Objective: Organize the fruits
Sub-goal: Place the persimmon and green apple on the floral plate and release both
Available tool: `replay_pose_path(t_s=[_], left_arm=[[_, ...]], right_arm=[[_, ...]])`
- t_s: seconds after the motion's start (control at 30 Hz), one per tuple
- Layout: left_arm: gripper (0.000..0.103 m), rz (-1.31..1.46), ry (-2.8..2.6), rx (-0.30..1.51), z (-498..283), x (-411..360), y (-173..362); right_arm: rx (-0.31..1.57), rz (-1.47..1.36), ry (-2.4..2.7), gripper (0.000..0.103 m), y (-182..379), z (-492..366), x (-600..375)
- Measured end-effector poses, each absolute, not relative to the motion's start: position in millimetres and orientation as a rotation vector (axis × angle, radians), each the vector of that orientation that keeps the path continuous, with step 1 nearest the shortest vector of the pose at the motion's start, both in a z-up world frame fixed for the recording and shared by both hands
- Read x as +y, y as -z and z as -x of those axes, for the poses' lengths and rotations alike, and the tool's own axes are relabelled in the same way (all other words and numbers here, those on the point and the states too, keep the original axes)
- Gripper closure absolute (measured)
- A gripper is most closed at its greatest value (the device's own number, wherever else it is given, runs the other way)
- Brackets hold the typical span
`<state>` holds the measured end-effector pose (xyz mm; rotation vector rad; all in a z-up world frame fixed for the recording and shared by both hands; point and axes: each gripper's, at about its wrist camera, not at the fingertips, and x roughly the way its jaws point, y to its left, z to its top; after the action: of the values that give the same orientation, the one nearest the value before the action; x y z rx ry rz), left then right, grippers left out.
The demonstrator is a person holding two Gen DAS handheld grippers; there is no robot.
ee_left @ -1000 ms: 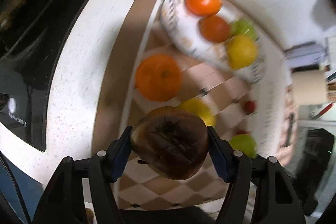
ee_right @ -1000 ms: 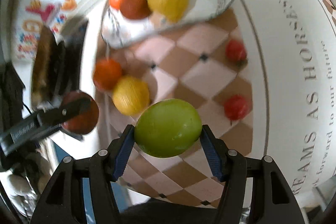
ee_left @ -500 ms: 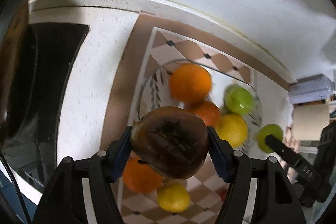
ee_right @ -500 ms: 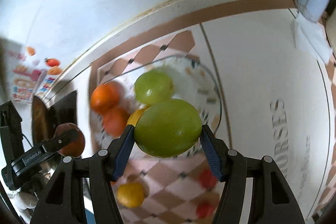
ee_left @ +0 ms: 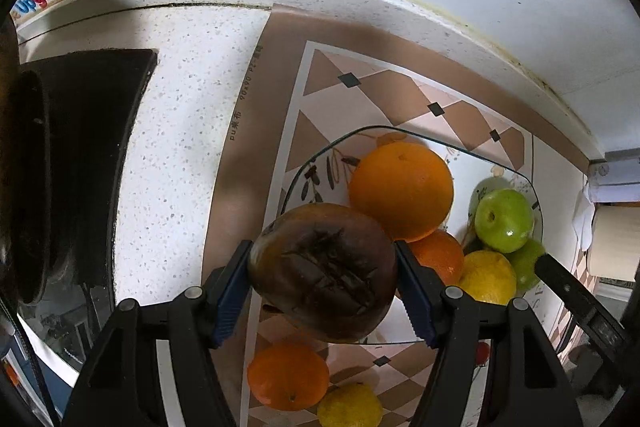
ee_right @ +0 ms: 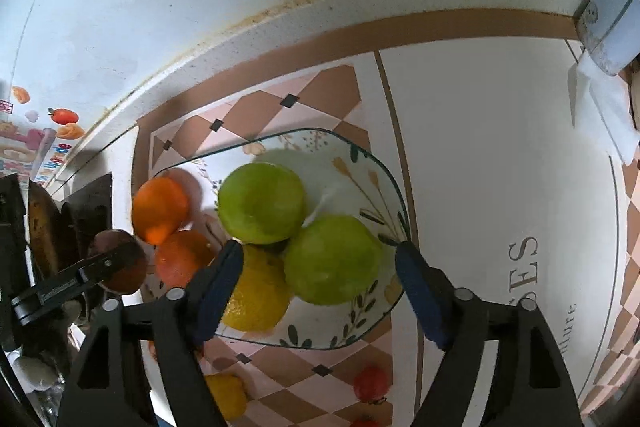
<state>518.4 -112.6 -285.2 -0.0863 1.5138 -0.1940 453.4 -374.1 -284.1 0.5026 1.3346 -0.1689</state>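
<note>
Fruit was going onto the plate (ee_right: pixel 356 155) when we reached this moment, and that glass plate sat on the checked mat (ee_right: pixel 256 107) near the wall, already carrying two oranges, a lemon and a green apple (ee_right: pixel 262 203).

We had both grippers over it. Our right gripper (ee_right: pixel 320 263) had just been opening: its jaws stood wide, and the second green apple (ee_right: pixel 332 259) lay between them on the plate, clear of both pads, beside the first apple and the lemon (ee_right: pixel 256 299). We judged that drop done.

Our left gripper (ee_left: pixel 324 273) was clenched on the dark fruit (ee_left: pixel 324 271), a brown, bruised-looking thing, held above the plate's near left edge, close to the big orange (ee_left: pixel 402 189).

Next, we judged, the left hand had to lower the dark fruit into a free spot and let go, gently, since the heap could roll. An orange (ee_left: pixel 288 375), another lemon (ee_left: pixel 350 405) and small red fruits (ee_right: pixel 370 383) waited on the mat.
</note>
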Motion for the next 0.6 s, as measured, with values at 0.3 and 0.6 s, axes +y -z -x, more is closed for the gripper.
replay_pose_path(t_s=[0.3, 0.6], left_arm=[[0.01, 0.074, 0.183, 1.465, -518.8, -109.5, 267.0], [0.01, -0.073, 0.146, 1.324, -468.8, -111.0, 234.1]], right_arm=[[1.313, -0.347, 0.208, 0.009, 249.9, -437.9, -352.5], [1.278, -0.245, 0.224, 0.009, 225.2, -396.8, -320.8]])
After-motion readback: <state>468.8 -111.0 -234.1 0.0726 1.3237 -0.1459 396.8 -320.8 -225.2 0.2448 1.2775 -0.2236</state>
